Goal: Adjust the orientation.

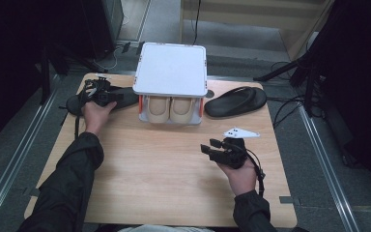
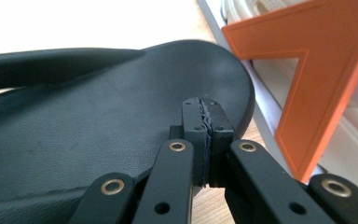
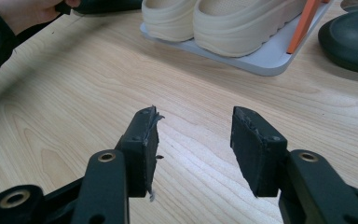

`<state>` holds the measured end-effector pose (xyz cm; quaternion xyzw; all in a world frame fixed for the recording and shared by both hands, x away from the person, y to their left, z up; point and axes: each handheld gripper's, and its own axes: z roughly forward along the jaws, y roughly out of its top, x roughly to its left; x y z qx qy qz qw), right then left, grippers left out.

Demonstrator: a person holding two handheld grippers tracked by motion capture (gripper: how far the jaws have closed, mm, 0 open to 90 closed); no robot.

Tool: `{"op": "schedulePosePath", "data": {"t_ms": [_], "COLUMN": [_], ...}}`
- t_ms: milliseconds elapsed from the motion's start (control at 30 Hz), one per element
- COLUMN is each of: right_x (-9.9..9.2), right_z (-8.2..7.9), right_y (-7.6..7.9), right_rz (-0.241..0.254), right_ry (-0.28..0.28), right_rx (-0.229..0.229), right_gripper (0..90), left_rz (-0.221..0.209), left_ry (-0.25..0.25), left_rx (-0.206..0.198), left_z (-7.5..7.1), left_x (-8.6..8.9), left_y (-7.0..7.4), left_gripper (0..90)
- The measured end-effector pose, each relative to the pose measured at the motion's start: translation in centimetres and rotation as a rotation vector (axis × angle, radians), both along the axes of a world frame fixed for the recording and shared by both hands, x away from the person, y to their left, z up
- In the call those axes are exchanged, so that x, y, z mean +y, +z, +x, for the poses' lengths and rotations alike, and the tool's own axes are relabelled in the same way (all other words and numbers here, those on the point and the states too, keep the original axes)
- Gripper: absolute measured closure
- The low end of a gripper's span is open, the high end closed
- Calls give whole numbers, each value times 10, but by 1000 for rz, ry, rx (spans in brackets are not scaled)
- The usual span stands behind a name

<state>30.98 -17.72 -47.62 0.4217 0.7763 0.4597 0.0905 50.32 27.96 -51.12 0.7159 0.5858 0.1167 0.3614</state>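
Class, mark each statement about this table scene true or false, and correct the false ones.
1. The left gripper has its jaws shut, over the left black rubber sandal. True.
2. The right gripper grips a cream shoe. False: its jaws stand open over bare wooden table.
3. Two cream shoes sit on the lower level of the white two-level rack with orange posts. True.
4. Both black sandals lie left of the rack. False: the other black sandal lies to its right.
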Motion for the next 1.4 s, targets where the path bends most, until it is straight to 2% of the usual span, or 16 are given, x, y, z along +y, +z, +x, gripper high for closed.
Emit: {"op": "schedulePosePath", "data": {"t_ms": [133, 233, 333, 367, 500, 600, 733, 900, 967, 1133, 1233, 1400], "right_x": [-2, -3, -4, -4, -3, -2, 1, 2, 3, 3, 4, 3], "right_z": [-1, 0, 0, 1, 3, 5, 8, 11, 12, 14, 15, 16], "right_y": [0, 1, 1, 1, 0, 0, 2, 5, 5, 8, 9, 11], "right_rz": [-1, 3, 2, 4, 7, 8, 11, 17, 21, 32, 35, 42], "right_ry": [-6, -11, -9, -11, -6, 1, 7, 10, 11, 17, 18, 21], "right_rx": [-1, -5, -11, -6, -6, -5, -8, -10, -12, -19, -20, -24], "right_gripper": [523, 524, 525, 526, 529, 530, 532, 537, 538, 541, 543, 544], "left_rz": [7, -6, 22, 19, 25, 0, -7, -40, -28, -27, -10, -15], "left_ry": [-11, -24, -41, -40, -43, -43, -51, -55, -63, -61, -64, -73], "left_rx": [9, 24, 34, 41, 54, 68, 81, 83, 75, 85, 88, 101], "left_z": [1, -1, -8, -9, -20, -29, -42, -59, -67, -84, -95, -113], "left_x": [-2, -1, -2, -2, 3, 7, 11, 17, 19, 21, 22, 29], "left_y": [-1, -1, 1, 1, 2, 2, 2, 0, 0, 0, 1, 1], "left_gripper": [900, 900, 900, 900, 900, 900, 900, 900, 900, 900, 900, 899]}}
